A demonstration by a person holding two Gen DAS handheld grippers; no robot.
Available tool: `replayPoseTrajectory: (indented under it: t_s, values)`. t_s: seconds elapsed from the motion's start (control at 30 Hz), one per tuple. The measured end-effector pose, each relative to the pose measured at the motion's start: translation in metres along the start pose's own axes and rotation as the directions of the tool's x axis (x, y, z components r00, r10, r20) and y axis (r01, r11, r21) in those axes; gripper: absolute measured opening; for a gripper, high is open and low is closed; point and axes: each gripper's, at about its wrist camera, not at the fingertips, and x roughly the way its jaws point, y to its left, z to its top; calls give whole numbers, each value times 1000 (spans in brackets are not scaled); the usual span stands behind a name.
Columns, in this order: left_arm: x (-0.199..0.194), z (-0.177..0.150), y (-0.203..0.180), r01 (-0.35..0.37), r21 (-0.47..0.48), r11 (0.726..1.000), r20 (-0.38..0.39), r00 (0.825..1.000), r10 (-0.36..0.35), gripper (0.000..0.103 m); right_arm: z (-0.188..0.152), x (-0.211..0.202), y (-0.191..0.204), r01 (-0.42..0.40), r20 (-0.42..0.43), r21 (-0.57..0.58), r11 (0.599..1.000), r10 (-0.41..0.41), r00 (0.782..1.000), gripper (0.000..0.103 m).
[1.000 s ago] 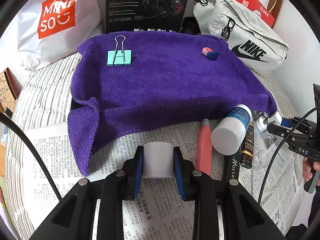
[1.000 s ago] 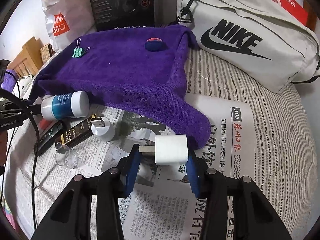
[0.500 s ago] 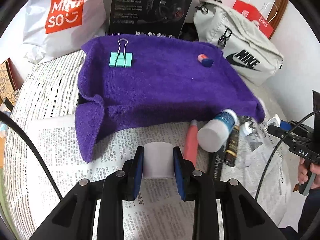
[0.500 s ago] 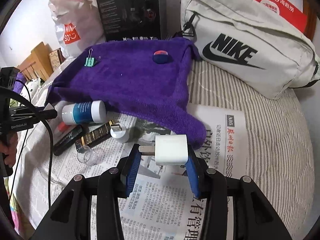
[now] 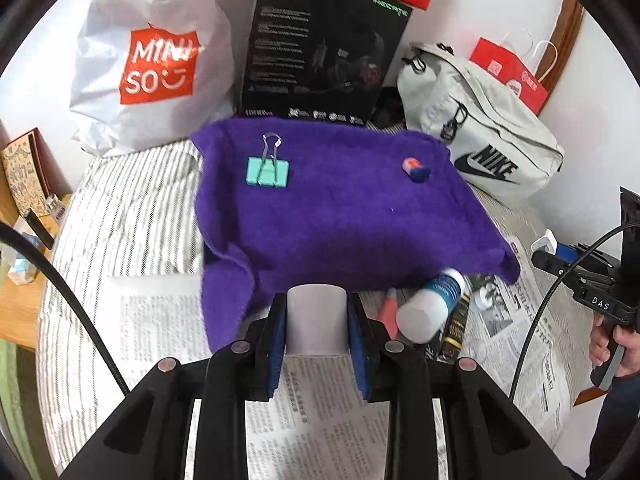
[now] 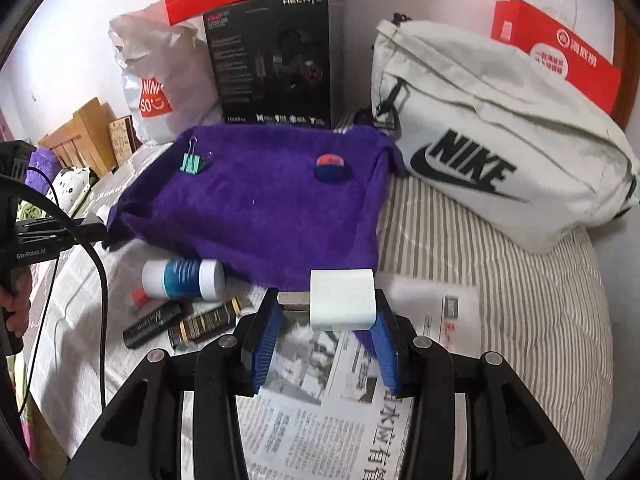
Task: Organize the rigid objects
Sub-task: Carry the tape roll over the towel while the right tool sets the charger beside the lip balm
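My left gripper (image 5: 317,306) is shut on a small white cylinder (image 5: 316,320), held above the newspaper at the near edge of the purple towel (image 5: 340,216). My right gripper (image 6: 326,306) is shut on a white charger plug (image 6: 342,300), its prongs pointing left, lifted off the paper by the towel's near right corner (image 6: 280,216). On the towel lie a green binder clip (image 5: 267,171) and a pink-and-blue eraser (image 5: 416,168). A blue-and-white bottle (image 6: 182,274), a red pen (image 5: 389,308) and two dark tubes (image 6: 156,322) lie on the newspaper between the grippers.
A grey Nike bag (image 6: 500,152) sits right of the towel. A black headset box (image 5: 320,52) and a white Miniso bag (image 5: 156,60) stand behind it. Newspaper (image 6: 320,420) covers the striped bedding (image 6: 520,300). A small white adapter (image 5: 482,300) lies near the tubes.
Both grippers have risen with their white objects still held, so the towel and loose items look smaller and farther below. Nothing on the bed has moved.
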Motion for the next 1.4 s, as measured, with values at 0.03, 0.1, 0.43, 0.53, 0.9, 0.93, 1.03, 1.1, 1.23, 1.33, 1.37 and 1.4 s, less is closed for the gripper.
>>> replayPoseTrajectory:
  t_s: [0.03, 0.1, 0.43, 0.53, 0.9, 0.93, 1.03, 1.1, 1.23, 1.33, 1.37, 1.4]
  values:
    - [-2, 3, 2, -2, -4, 1000, 6, 1000, 2, 27, 4, 0, 1, -1, 6, -4, 1000, 1, 1000, 44]
    - [-4, 8, 5, -5, -12, 1000, 16, 1000, 5, 27, 10, 1, 2, -2, 14, -15, 1000, 2, 1000, 44]
    - [3, 31, 12, -20, -23, 1000, 27, 999, 21, 27, 44, 27, 0, 11, 30, -64, 998, -9, 1000, 44]
    - [8, 36, 12, -18, -16, 1000, 23, 1000, 18, 27, 53, 40, -3, 7, 23, -69, 998, -5, 1000, 44]
    - [31, 51, 26, -18, -16, 1000, -9, 1000, 18, 27, 81, 104, -6, -16, -34, -70, 997, 14, 999, 44]
    - [33, 51, 28, -18, -21, 1000, -12, 1000, 18, 27, 81, 109, -6, -20, -39, -73, 997, 17, 999, 44]
    - [38, 52, 32, -16, -24, 1000, -23, 1000, 16, 27, 84, 127, -6, -35, -65, -65, 997, 31, 997, 44]
    - [41, 53, 34, -16, -23, 1000, -27, 999, 16, 27, 85, 136, -6, -37, -81, -65, 997, 31, 996, 44]
    - [45, 55, 37, -11, -22, 1000, -32, 999, 10, 27, 85, 150, -4, -28, -107, -82, 996, 19, 994, 44]
    - [48, 57, 38, -5, -18, 1000, -37, 999, 4, 27, 86, 154, -2, -21, -107, -93, 995, 11, 994, 44]
    - [49, 58, 38, -3, -15, 1000, -40, 999, 3, 27, 86, 155, -1, -18, -109, -96, 995, 8, 994, 44]
    - [51, 58, 38, -3, -14, 1000, -42, 999, 2, 27, 86, 156, -1, -15, -112, -98, 995, 4, 994, 44]
